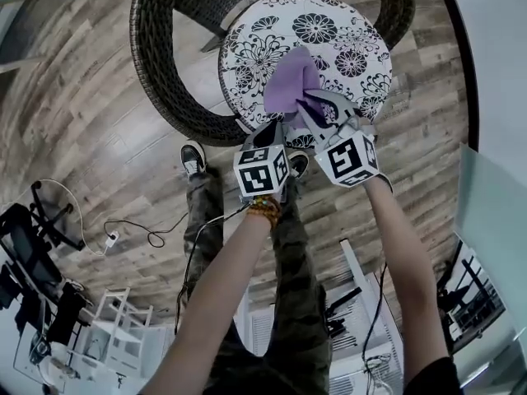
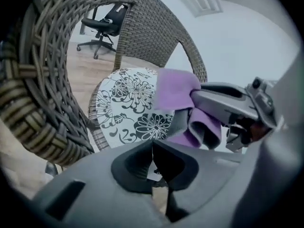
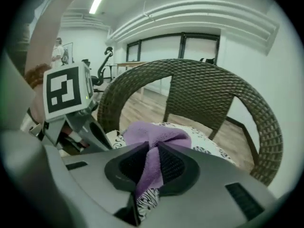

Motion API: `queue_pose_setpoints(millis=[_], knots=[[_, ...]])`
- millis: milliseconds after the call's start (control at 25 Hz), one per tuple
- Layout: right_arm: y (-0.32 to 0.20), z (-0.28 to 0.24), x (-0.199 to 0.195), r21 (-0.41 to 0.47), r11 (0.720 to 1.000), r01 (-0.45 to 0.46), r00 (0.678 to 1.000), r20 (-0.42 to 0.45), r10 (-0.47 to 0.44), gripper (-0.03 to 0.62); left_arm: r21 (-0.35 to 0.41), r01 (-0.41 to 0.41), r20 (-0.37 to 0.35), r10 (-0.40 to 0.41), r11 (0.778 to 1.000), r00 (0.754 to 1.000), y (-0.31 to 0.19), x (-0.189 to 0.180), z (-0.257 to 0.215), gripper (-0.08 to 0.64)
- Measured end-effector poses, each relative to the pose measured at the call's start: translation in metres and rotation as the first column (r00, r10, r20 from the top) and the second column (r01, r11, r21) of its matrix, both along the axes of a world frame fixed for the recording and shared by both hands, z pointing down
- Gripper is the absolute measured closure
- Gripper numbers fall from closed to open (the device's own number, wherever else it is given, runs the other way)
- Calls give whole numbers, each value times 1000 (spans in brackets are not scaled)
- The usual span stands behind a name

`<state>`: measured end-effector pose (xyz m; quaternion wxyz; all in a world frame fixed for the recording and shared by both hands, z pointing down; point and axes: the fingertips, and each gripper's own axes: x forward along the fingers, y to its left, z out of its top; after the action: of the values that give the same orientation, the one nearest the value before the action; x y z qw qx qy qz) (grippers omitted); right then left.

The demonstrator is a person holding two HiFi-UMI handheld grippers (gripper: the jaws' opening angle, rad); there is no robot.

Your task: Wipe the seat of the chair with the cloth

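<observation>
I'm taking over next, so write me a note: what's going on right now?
Left gripper: fingers shut, empty, beside the right one.
Right gripper: fingers shut on the purple cloth.
Cloth is bunched over the floral seat cushion of the wicker chair, toward the person's side.
Done: cloth gripped.
Left: wipe the seat; how much is wiped cannot be told.

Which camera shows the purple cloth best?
The head view: most of the cloth, bunched over the seat, held by the right gripper. The right gripper view shows the fold between its jaws; the left gripper view, a side partly behind that gripper.
</observation>
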<state>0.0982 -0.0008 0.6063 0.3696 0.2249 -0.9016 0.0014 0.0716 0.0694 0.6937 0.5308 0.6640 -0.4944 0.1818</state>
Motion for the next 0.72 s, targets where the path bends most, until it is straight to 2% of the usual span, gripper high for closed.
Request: queue_pose_setpoints(millis=[80,160,280,440,560,720], knots=[[17,17,-24,-39,995,89,995,-30,-90,538,-19,-22,38,23,1000,999,3,3,7,543],[29,35,-41,-91,986,136,989,-44,-141,538,-27,-53,63,55,998,997,5,5,12,543],[33,50,-54,-192,970,146,989,-8,-151,540,-44,-59,57,62,997,996,9,7,18,545],[44,63,-59,-338,922,187,982,62,-177,540,-49,-49,51,51,998,997,10,9,21,545],[47,74,-56,-383,904,188,982,64,-176,540,-25,-77,44,78,997,996,10,12,21,545],[46,83,-57,-415,893,175,983,26,-181,538,-4,-99,53,99,995,994,11,12,22,545]])
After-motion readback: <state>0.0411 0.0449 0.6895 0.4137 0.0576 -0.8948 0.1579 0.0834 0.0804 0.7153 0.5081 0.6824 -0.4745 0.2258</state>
